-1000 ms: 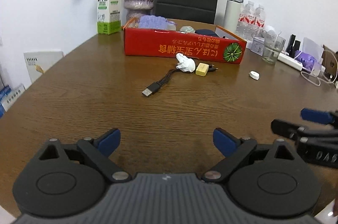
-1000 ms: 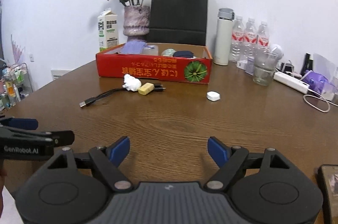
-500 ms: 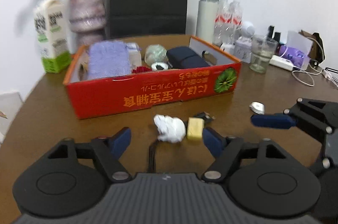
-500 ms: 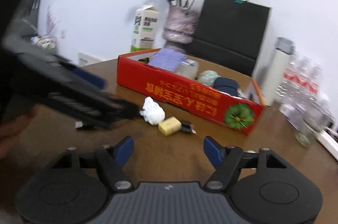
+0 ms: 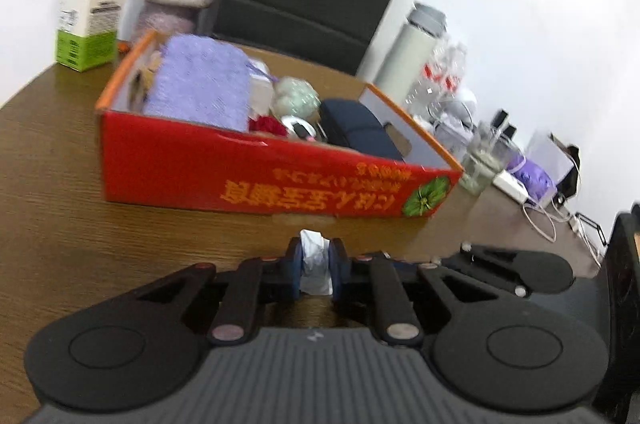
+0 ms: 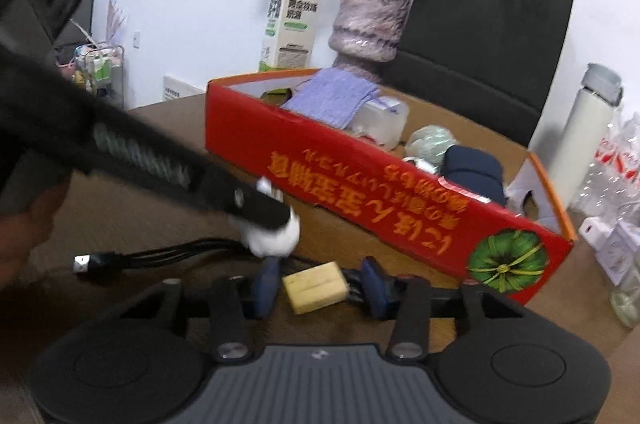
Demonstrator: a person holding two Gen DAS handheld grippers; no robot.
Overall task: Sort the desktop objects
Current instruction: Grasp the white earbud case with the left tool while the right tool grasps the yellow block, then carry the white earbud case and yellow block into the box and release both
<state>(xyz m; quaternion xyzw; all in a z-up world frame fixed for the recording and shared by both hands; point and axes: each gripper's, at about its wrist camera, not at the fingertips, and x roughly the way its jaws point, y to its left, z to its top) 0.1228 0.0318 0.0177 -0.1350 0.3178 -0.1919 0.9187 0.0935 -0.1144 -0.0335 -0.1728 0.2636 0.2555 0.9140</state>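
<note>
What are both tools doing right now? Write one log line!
left tool: closing on white tissue wad | right tool: closing around yellow block | red box: behind both

The left gripper (image 5: 315,264) was closing its jaws on a crumpled white tissue (image 5: 314,260), pads pressing both sides, just before the red cardboard box (image 5: 240,168) on the wooden counter (image 5: 60,184).

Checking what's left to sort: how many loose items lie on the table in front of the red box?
3: white crumpled wad between the left hand-held gripper's closing jaws; yellow block between the right hand-held gripper's closing jaws; black USB cable beside them. More may be hidden.
</note>
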